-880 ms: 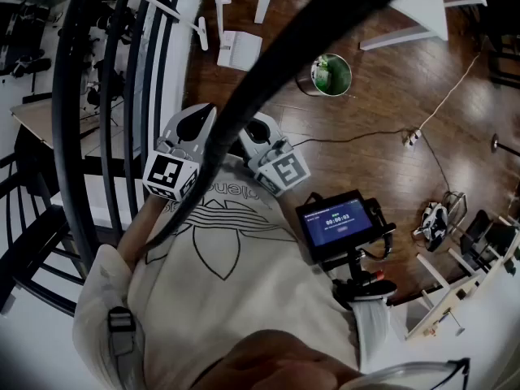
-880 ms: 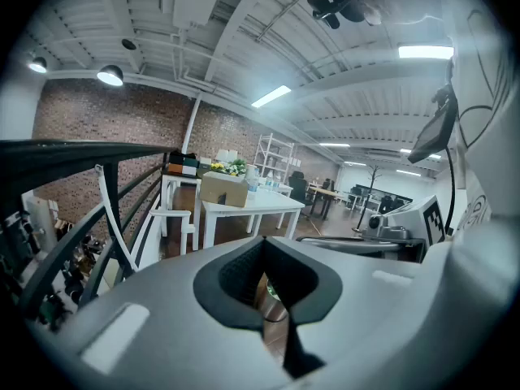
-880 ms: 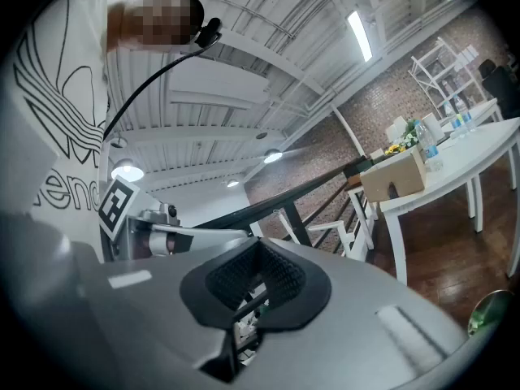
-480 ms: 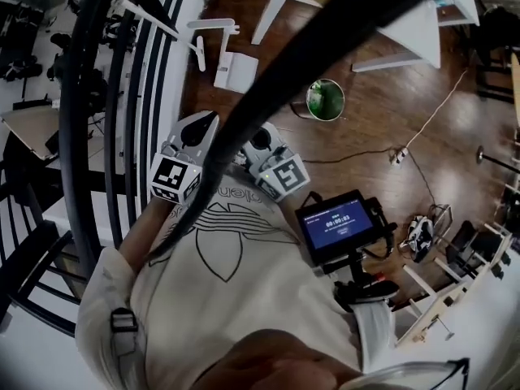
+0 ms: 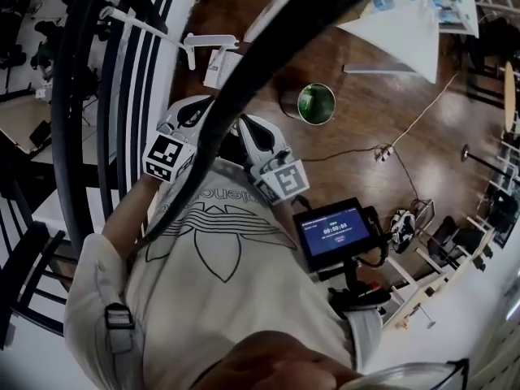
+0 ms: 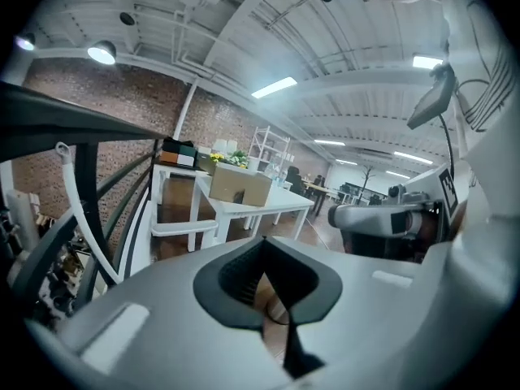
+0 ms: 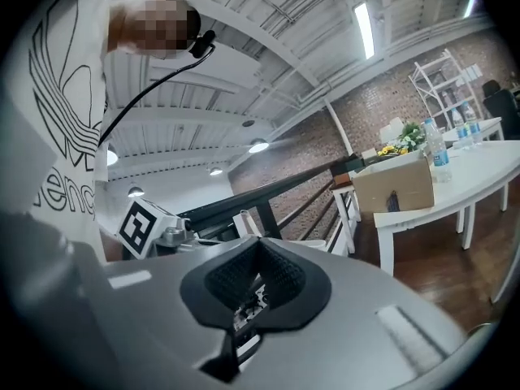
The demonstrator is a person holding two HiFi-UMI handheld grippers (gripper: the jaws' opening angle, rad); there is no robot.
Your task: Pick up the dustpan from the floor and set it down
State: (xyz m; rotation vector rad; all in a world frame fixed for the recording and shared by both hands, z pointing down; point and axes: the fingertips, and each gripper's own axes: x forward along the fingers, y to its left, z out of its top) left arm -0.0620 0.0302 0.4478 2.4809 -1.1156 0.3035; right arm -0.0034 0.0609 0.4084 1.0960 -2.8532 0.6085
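The white dustpan (image 5: 216, 67) lies on the wooden floor at the top of the head view, beside the black railing, with its long handle (image 5: 195, 44) next to it. Both grippers are held close to the person's chest, well short of the dustpan. My left gripper (image 5: 192, 114) is shut with nothing in it, and its jaws meet in the left gripper view (image 6: 280, 331). My right gripper (image 5: 250, 133) sits just right of it, its jaws also together and empty (image 7: 237, 338). A thick black cable crosses the head view and hides part of both.
A green-lined bin (image 5: 315, 104) stands on the floor right of the dustpan. A white table (image 5: 406, 24) with a cardboard box (image 6: 240, 187) is beyond it. Black stair railing (image 5: 85, 96) runs down the left. A power cord (image 5: 382, 149) and shoes (image 5: 402, 224) lie at right.
The head view has swung, so the dustpan, bin and table have slid in the picture. Both grippers stay shut near the chest.
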